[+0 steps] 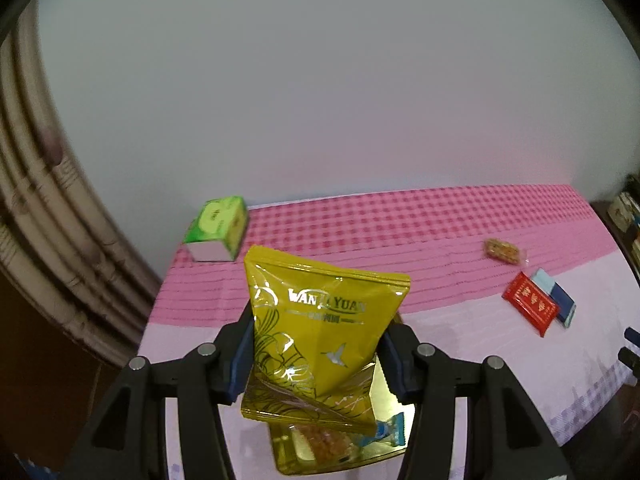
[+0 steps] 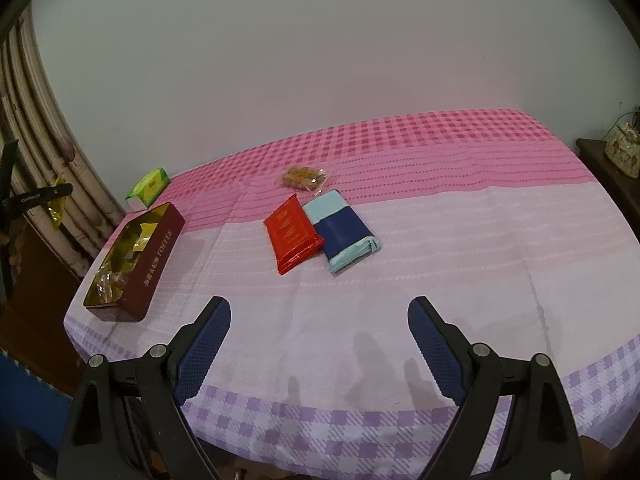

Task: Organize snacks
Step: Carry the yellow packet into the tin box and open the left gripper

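1. Left view: my left claw (image 1: 316, 344) squeezes a shiny yellow bag (image 1: 320, 328), held up over the tin (image 1: 340, 456). Only this view shows the bag's bird picture up close.
2. Right view: my right claw (image 2: 320, 344) is wide apart, holding nothing. Only here I see the whole tin (image 2: 158, 256) and its words, on the cloth's (image 2: 440, 260) left edge.

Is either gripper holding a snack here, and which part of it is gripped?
The left gripper holds the yellow snack pouch, its jaws pinching the pouch's two side edges low down. The right gripper is open and holds nothing.
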Demonstrator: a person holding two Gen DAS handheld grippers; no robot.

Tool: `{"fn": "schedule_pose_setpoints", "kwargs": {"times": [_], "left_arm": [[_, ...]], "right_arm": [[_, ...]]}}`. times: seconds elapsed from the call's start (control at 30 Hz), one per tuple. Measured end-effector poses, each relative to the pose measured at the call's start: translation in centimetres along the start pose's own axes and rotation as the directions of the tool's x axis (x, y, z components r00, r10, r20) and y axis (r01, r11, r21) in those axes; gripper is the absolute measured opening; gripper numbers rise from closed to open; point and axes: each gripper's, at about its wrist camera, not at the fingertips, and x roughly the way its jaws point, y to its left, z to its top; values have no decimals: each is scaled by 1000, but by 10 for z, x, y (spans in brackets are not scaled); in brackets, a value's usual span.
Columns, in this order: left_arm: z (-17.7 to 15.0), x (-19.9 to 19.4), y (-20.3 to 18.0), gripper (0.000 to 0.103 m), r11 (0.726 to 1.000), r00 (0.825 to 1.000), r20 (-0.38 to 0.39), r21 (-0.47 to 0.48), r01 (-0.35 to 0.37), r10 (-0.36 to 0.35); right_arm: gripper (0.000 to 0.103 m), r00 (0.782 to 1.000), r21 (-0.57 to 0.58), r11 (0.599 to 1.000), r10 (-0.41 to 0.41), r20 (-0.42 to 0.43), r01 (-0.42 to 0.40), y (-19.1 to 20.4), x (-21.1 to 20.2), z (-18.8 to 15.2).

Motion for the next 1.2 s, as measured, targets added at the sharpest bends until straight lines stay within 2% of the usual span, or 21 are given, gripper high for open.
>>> {"fn": "schedule_pose_setpoints", "kwargs": {"times": [0.17, 0.43, 0.67, 0.9, 1.2], "left_arm": [[-10, -1, 9, 54, 1000, 1000, -9, -16, 3, -4], [-32, 21, 12, 54, 999, 998, -62, -46, 4, -7], [-26, 42, 24, 54, 995, 996, -83, -96, -30, 22], [-16, 78, 21, 54, 992, 982, -161, -61, -107, 95], [-19, 116, 11, 54, 989, 964, -237, -50, -138, 122]], "right_arm": [[89, 1000, -15, 1000, -1, -11, 1, 5, 3, -3], [89, 1000, -21, 1000, -7, -23, 6, 8, 5, -5], [89, 1000, -26, 1000, -4, -28, 3, 8, 6, -5], [91, 1000, -18, 1000, -6, -29, 5, 6, 7, -5], [91, 999, -15, 1000, -8, -40, 7, 2, 12, -6]]}}
